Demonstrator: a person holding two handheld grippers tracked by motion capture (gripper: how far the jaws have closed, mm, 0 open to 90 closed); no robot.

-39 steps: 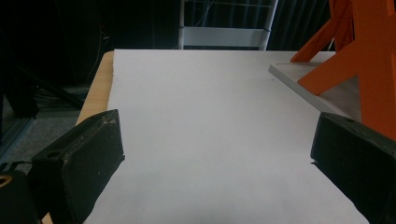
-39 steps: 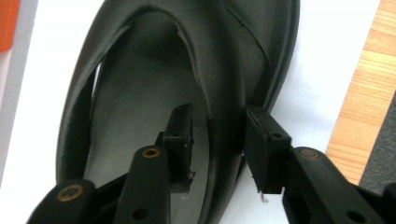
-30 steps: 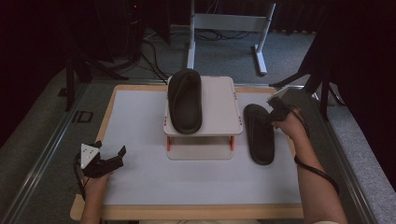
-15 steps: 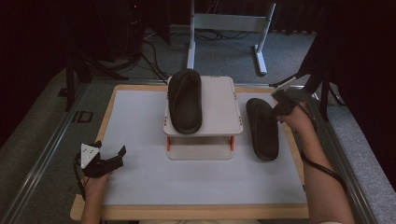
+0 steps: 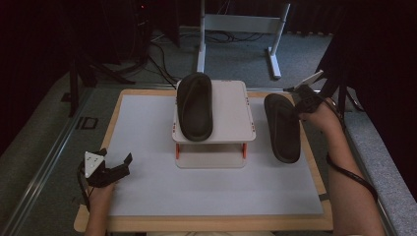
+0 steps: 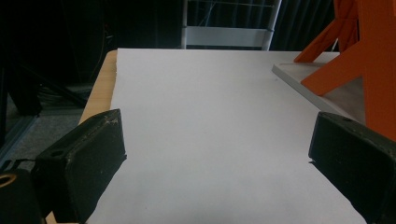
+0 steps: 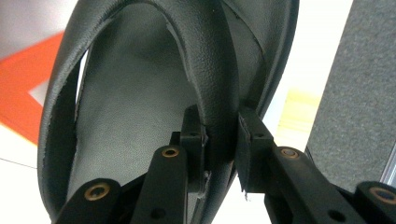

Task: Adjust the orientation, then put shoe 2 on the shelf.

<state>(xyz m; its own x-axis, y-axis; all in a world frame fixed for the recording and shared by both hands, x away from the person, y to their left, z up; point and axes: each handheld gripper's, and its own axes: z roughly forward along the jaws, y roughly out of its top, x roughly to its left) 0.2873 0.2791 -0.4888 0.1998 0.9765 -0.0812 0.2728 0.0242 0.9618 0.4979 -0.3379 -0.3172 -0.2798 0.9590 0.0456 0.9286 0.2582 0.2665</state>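
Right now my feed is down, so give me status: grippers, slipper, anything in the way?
Right gripper shut on slipper strap, lifting slipper. Left gripper open, idle on table. Second slipper on white stand; path clear.

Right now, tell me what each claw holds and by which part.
The right claw grips the black sandal by its strap. The left claw stands open, holding nothing.

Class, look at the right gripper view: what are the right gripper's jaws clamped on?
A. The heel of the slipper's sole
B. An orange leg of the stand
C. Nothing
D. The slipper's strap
D: in the right gripper view the right gripper pinches the curved strap of the dark slipper between its closed jaws, beside the stand.
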